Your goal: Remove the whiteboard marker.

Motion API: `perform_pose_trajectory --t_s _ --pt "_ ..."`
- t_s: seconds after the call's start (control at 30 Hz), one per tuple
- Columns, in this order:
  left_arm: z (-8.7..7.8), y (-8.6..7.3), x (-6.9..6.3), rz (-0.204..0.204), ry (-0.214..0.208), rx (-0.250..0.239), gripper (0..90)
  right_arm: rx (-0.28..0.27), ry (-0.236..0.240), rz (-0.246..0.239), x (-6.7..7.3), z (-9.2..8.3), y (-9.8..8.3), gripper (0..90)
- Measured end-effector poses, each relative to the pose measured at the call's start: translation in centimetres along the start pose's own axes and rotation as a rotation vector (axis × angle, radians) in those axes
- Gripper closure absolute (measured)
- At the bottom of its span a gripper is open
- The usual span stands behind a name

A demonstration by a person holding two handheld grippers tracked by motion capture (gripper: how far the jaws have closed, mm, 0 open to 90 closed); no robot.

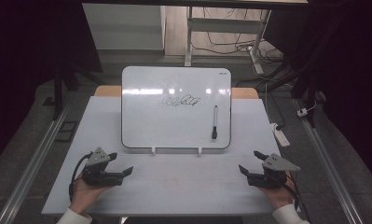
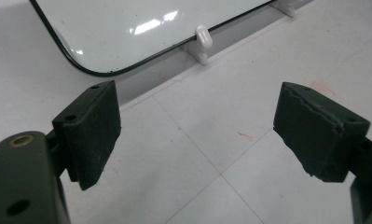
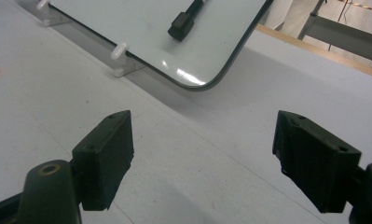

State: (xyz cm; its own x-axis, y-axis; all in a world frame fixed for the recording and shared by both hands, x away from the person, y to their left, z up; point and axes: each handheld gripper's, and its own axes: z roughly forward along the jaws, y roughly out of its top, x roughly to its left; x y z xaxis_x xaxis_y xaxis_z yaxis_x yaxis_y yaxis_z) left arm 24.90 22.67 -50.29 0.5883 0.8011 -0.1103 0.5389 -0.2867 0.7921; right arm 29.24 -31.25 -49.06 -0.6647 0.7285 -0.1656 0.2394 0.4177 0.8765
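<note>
The whiteboard (image 1: pixel 176 108) stands tilted on two white clip feet (image 1: pixel 153 150) at the far centre of the desk (image 1: pixel 174 186), so its face is presented to the person. A black scribble (image 1: pixel 181 101) marks its upper middle. A black marker (image 1: pixel 215 122) lies on its right half, cap end lowest. The left gripper (image 1: pixel 120 164) and right gripper (image 1: pixel 250 161) rest on the near desk at either side, jaws wide and empty, angled inward toward the board, apparently a ready posture.
</note>
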Motion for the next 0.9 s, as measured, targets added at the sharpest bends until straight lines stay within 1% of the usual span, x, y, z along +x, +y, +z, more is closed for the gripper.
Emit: perform_pose_trajectory --t_s 0.03,0.23,0.4,0.57,0.67,0.73,0.9 --pt "0.0 0.0 0.0 0.001 -0.001 0.002 16.0 -0.003 -0.002 0.008 0.0 0.0 0.0 20.8" --pt "0.0 0.0 -0.2 0.007 0.008 0.004 16.0 -0.023 -0.013 0.017 0.1 -0.2 0.0 21.9" --pt "0.4 0.0 0.0 0.005 0.008 0.020 16.2 -0.013 -0.027 0.030 0.0 -0.1 -0.1 23.1" --pt "0.6 0.0 0.2 0.005 0.014 0.029 16.7 -0.004 -0.029 0.049 0.1 0.0 0.1 25.2" --pt "0.7 0.0 0.2 0.007 0.012 0.033 16.8 -0.002 -0.030 0.052 0.1 0.0 0.1 25.5" --pt "0.9 0.0 0.1 0.016 0.014 0.039 17.0 0.000 -0.033 0.053 0.2 0.1 0.3 26.1" --pt "1.1 0.1 0.1 0.022 0.012 0.047 17.2 -0.006 -0.038 0.063 0.3 0.2 1.0 27.5"
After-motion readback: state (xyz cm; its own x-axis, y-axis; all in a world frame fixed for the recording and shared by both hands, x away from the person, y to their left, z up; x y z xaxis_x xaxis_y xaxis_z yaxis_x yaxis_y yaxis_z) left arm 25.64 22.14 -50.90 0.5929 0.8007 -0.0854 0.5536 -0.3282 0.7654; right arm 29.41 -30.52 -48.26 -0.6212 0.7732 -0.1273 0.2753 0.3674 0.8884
